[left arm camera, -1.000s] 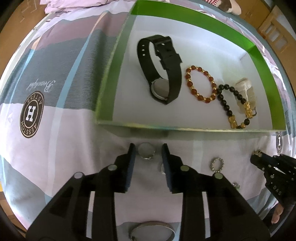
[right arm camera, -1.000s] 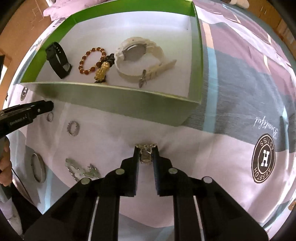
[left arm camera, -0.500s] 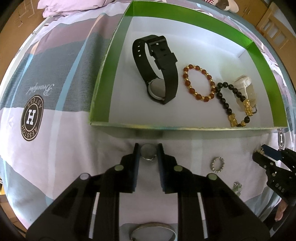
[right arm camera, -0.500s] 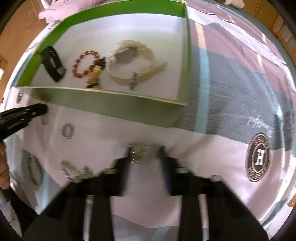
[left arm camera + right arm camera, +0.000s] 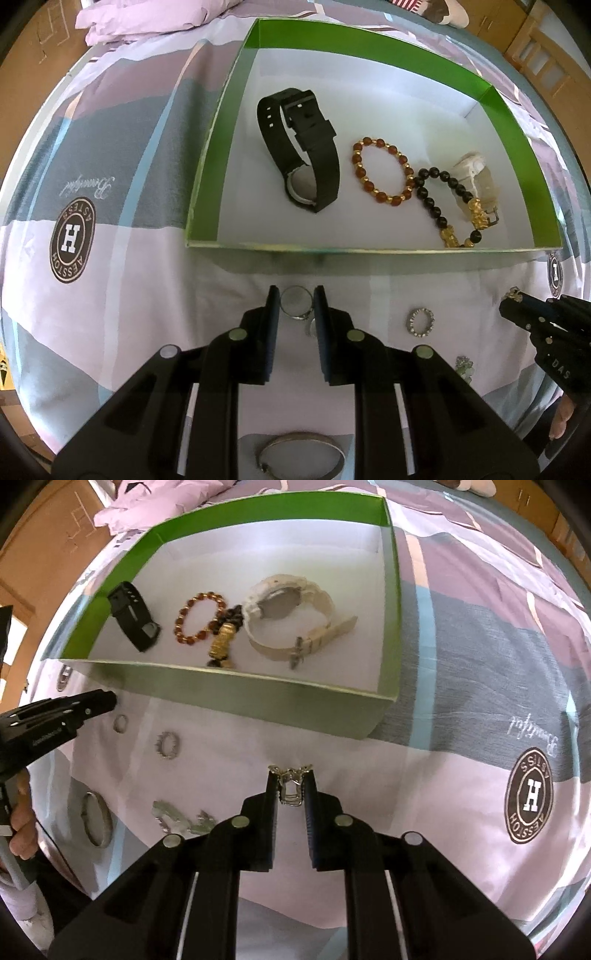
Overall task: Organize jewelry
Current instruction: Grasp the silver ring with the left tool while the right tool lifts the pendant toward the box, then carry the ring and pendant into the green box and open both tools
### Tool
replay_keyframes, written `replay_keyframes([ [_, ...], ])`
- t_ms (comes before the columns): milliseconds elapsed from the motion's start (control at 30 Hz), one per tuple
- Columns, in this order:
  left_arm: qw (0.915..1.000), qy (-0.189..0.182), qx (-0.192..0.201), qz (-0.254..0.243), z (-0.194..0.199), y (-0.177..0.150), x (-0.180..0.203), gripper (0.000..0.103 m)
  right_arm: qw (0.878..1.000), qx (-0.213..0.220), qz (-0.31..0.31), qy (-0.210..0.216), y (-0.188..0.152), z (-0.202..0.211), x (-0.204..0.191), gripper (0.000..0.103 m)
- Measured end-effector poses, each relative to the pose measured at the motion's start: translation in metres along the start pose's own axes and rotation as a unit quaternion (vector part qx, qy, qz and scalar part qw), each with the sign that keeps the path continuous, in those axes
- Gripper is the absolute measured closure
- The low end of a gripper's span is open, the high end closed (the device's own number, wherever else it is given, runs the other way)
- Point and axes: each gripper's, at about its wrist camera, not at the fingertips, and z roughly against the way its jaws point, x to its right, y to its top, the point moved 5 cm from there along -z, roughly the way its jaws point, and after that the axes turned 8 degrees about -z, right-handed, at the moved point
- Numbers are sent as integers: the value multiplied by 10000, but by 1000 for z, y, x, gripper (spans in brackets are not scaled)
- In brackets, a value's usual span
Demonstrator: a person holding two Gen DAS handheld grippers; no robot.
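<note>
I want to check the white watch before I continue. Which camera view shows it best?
The right wrist view: the white watch lies whole in the green box, with case, strap and buckle visible. In the left wrist view, the white watch is distant, and the black bead bracelet partly covers it.

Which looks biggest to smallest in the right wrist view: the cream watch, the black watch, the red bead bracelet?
1. Cream plastic watch, clearly largest.
2. Black strap watch and red-and-gold bead bracelet look about alike, so I won't rank them. All lie in the green box.
</note>
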Motion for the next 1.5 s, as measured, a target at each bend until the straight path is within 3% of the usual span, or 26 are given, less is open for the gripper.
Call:
replay_keyframes([
  [100,10000,-34,49,30,7,-2,1,85,9998,170,77,93,2,7,-8,89],
  [300,9990,-256,362,-5,41,0,2,85,9961,483,199,710,9,27,-23,89],
  [633,9950,-323,942,-10,73,11,5,85,9782,1796,-39,1045,28,82,-19,89],
  [833,9947,-245,999,95,74,27,-3,85,9837,1680,-121,623,46,63,-21,89],
  [1100,9927,-294,1131,291,72,48,-7,85,9824,1732,-284,641,60,50,-25,89],
  [1400,9940,-158,1059,214,58,47,-3,84,9839,1643,-274,643,61,38,-27,89],
  [1467,9944,-129,1035,195,56,46,-2,84,9848,1641,-194,531,60,37,-28,80],
  [1500,9945,-119,1020,183,55,46,-2,84,9846,1690,-189,411,60,38,-28,63],
])
